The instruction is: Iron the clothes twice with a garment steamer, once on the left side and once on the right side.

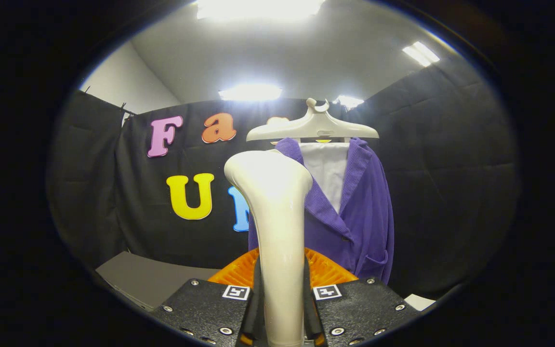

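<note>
My gripper is shut on the cream handle of a garment steamer, which rises upright between the fingers and widens into its head near the top. Beyond it hangs a purple corduroy jacket with a white lining, on a cream hanger. The steamer head stands in front of the jacket's left shoulder and hides that side; I cannot tell whether it touches the cloth. The jacket's right front, with its pocket, is in plain sight.
Black cloth walls close the booth behind and to both sides of the jacket. A grey surface lies low to the left of the fingers. Ceiling lights glare overhead.
</note>
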A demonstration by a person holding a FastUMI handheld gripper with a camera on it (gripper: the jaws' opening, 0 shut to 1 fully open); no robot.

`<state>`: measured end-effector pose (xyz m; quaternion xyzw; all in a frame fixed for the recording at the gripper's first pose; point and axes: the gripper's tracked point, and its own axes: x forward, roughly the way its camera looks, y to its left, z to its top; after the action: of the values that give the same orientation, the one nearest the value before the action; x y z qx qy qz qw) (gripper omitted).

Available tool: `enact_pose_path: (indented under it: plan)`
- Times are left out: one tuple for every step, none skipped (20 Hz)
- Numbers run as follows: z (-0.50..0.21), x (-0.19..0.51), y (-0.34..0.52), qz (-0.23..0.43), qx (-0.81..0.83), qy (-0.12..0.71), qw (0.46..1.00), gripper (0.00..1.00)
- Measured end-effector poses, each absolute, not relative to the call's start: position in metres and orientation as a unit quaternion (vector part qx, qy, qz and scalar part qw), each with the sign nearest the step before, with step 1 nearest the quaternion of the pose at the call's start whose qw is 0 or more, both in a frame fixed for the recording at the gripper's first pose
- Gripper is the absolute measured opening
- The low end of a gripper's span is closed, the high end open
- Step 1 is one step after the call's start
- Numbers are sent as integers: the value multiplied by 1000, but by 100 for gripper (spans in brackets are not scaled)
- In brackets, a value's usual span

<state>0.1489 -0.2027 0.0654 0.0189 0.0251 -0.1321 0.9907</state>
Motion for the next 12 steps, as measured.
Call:
enact_pose_path:
  plan:
    - [71, 153, -209, -142, 19, 18, 989, 33]
    - [75, 158, -215, -153, 19, 13, 988, 33]
    - [78, 162, -222, -164, 14, 10, 986, 33]
    - [81, 167, -229, -176, 5, 9, 984, 33]
    - [85, 172, -236, -187, -3, 6, 982, 33]
    - [89, 178, -239, -190, -6, 3, 982, 33]
    - [93, 185, -239, -191, -9, -2, 982, 33]
    - [96, 192, -242, -194, -14, -6, 981, 33]
    - [96, 199, -244, -198, -19, -8, 980, 33]
    - [96, 205, -246, -200, -22, -9, 980, 33]
    - [94, 211, -247, -201, -23, -10, 979, 33]
    - [91, 217, -249, -201, -25, -10, 979, 33]
